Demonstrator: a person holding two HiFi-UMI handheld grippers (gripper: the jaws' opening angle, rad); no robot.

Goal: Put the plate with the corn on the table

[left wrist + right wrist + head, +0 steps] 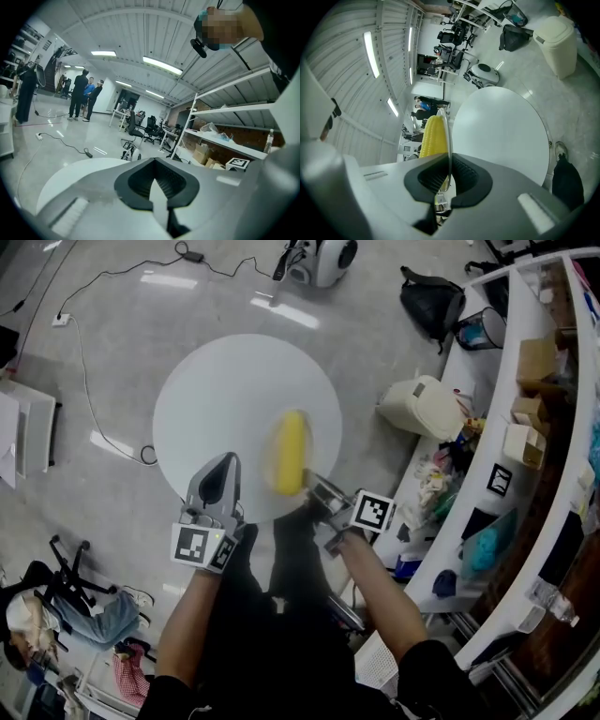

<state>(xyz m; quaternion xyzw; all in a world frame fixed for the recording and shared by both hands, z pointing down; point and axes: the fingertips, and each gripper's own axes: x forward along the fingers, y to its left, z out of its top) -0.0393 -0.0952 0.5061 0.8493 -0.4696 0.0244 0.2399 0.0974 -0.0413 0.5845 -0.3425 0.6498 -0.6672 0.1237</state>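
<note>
My right gripper (323,495) is clamped on the near rim of the clear plate (273,457), jaws closed tight on the glass. In the right gripper view the plate runs edge-on straight out from between the jaws. The corn (292,452) lies on it lengthwise, pointing away from me. From the head view the plate sits over the near right part of the round table (225,390), just inside the edge. I cannot tell whether its underside touches the top or hangs just above it.

My left gripper (217,486) is at the table's near edge, just left of the plate and apart from it. Its jaws are together with nothing between them.

The table top is bare beyond the plate and to its left, so there is wide room that way. To the right there is less. A pale bin (427,407) stands on the floor near the table's right edge, and the shelves (525,427) curve along behind it, crowded with boxes. A black bag (431,301) lies further back by the shelf end. On the left a cable (89,381) trails over the floor up to the table's rim, and a chair base (70,563) sits at my lower left, well apart from the table.
</note>
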